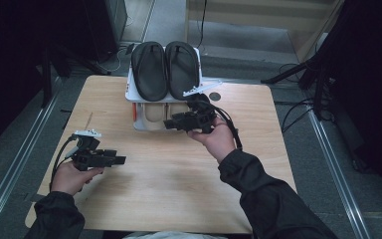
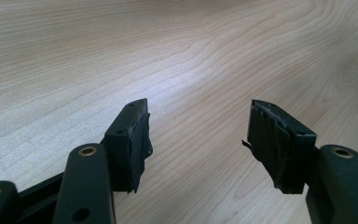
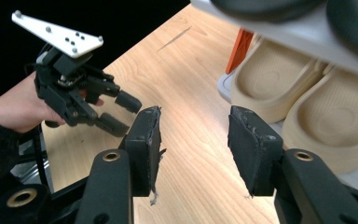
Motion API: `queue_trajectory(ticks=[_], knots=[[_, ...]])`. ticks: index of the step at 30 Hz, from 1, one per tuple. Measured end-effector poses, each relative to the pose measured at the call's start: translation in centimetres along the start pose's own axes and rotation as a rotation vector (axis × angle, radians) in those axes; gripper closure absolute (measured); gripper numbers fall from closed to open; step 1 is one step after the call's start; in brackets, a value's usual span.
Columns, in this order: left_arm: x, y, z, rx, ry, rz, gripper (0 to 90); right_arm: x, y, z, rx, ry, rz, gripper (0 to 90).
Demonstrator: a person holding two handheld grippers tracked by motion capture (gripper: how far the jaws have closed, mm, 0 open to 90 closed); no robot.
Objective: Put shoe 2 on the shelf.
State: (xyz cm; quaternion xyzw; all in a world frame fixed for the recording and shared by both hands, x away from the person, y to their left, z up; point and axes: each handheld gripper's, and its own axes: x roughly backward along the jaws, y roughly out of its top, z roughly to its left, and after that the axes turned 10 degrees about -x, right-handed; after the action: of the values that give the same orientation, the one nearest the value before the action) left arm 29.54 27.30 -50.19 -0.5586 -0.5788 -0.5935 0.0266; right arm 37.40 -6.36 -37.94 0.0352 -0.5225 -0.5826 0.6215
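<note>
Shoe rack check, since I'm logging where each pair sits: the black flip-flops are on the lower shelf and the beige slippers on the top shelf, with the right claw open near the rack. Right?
Not quite: the shelves are swapped. The black flip-flops lie on the top shelf of the rack, and the beige slippers sit on the lower shelf, as the right gripper view shows. The right claw is indeed open near the rack.

Pale wood table (image 1: 179, 174) with rounded corners, on grey floor (image 1: 323, 169); metal rails (image 1: 338, 174) run along the floor on both sides; light wood board (image 1: 268, 17) behind; black stand legs (image 1: 298, 69) and cables at right; surroundings dark.
</note>
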Motion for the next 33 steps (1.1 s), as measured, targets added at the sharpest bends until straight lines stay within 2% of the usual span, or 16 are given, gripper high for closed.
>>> queue_trajectory(ticks=[6,16,17,24,28,33], knots=[[-0.1,0.0,0.0,-0.005,-0.004,0.001,39.3,-0.5,-1.9,-1.4,-0.027,0.02,-0.001,52.9],[-0.2,0.0,-0.1,-0.008,-0.004,0.006,39.1,-0.8,-4.2,-3.2,-0.011,0.039,-0.017,51.8],[-0.2,0.0,-0.1,-0.011,-0.003,0.007,39.1,-0.9,-4.7,-3.8,-0.01,0.048,-0.015,51.7],[-0.3,0.0,-0.2,-0.011,-0.007,0.014,39.0,-0.7,-6.4,-5.1,-0.021,0.04,-0.011,51.6],[-0.4,0.0,-0.3,-0.011,-0.007,0.018,39.0,-0.4,-7.0,-5.4,-0.04,0.042,-0.024,51.8],[-0.5,0.0,-0.3,-0.014,-0.006,0.019,38.8,0.0,-7.9,-5.8,-0.037,0.034,-0.035,52.0]])
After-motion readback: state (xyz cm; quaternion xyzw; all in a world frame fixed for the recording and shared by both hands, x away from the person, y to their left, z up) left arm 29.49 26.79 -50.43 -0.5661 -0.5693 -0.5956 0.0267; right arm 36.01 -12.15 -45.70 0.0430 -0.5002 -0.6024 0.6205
